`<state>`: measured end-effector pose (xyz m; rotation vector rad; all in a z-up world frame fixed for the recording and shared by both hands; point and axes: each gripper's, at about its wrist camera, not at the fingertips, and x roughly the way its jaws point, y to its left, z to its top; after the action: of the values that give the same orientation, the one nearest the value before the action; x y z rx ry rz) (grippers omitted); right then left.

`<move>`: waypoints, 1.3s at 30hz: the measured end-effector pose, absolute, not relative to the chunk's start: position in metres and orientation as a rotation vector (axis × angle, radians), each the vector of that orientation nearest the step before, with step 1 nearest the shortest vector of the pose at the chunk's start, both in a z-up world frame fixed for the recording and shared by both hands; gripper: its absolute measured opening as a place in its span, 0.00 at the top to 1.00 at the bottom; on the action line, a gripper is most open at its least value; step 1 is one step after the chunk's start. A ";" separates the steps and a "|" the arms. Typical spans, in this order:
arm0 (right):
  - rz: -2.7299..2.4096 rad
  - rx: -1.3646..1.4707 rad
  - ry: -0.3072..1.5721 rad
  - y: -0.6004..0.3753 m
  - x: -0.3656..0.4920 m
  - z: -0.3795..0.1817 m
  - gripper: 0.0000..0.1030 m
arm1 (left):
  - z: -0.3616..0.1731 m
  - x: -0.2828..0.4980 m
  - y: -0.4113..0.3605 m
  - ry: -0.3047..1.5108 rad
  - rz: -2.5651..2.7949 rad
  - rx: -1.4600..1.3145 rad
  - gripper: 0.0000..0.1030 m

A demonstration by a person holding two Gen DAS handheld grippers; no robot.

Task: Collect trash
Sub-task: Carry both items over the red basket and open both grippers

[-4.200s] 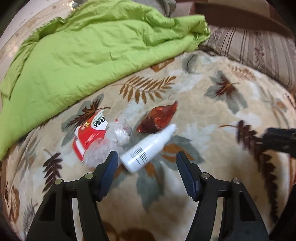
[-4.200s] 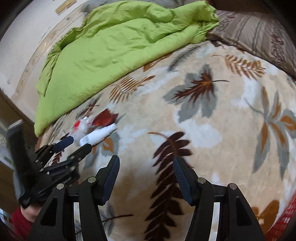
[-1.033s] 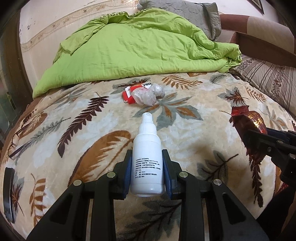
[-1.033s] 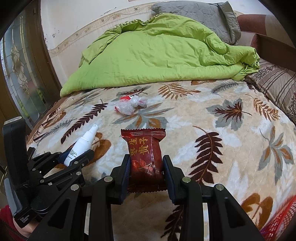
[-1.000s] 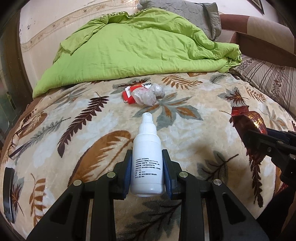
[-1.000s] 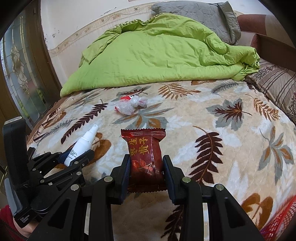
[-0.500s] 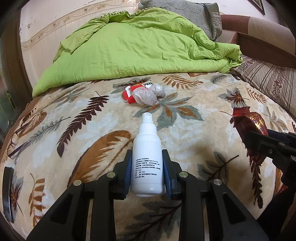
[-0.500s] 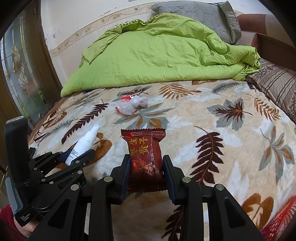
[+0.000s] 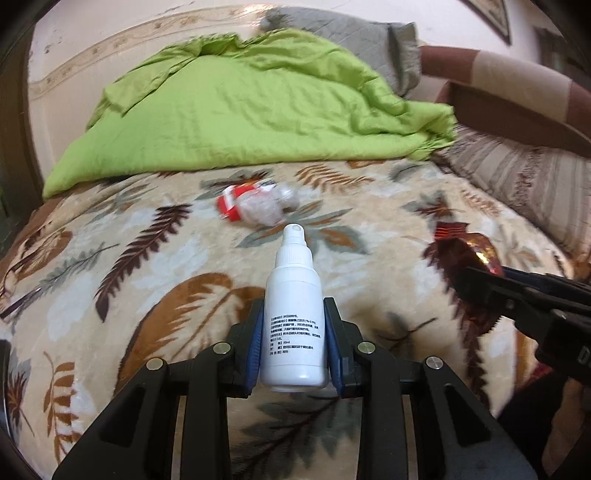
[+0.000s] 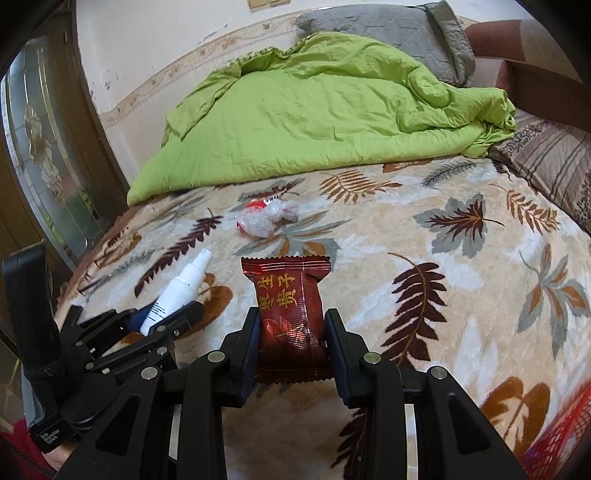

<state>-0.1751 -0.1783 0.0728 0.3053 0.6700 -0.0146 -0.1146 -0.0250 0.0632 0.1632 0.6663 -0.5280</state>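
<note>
White bottle (image 9: 294,317) is now lifted off the bed, clenched in the left gripper (image 9: 294,345); the right gripper (image 10: 291,343) has likewise picked up the wrapper (image 10: 290,314). Only the crumpled bag (image 9: 255,206) remains ahead on the blanket (image 9: 110,280).

the bottle (image 9: 294,325) looks like smooth white plastic with a faint sheen and a printed label. the wrapper (image 10: 291,317) is glossy dark red foil-like film, crinkled, with crimped toothed ends. the left gripper (image 9: 294,345) and right gripper (image 10: 291,345) are matt black plastic with bright metal pins and ribbed blue pads (image 9: 253,347). the blanket (image 10: 424,236) is soft, fuzzy plush cloth with a leaf print. the quilt (image 10: 314,110) is thin, wrinkled green cloth, matt. the bag (image 9: 260,210) is clear, crumpled plastic film, shiny in spots, beside a glossy red and white packet (image 9: 231,201). the pillow (image 10: 399,26) is grey quilted cloth.
</note>
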 end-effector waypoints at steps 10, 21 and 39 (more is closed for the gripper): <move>-0.059 0.432 0.614 -0.213 -0.243 0.098 0.64 | 0.094 -0.159 -0.058 0.646 -0.776 0.160 0.72; -0.399 0.596 0.531 -0.319 -0.389 0.110 0.64 | 0.135 -0.245 -0.171 0.642 -1.142 0.263 0.72; -0.680 0.713 0.507 -0.393 -0.481 0.082 0.42 | 0.118 -0.306 -0.275 0.809 -1.362 0.336 0.52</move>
<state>-0.4806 -0.3928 0.0820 0.7129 0.5068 -0.6798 -0.3062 -0.2748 0.1177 0.3362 0.8091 -1.3617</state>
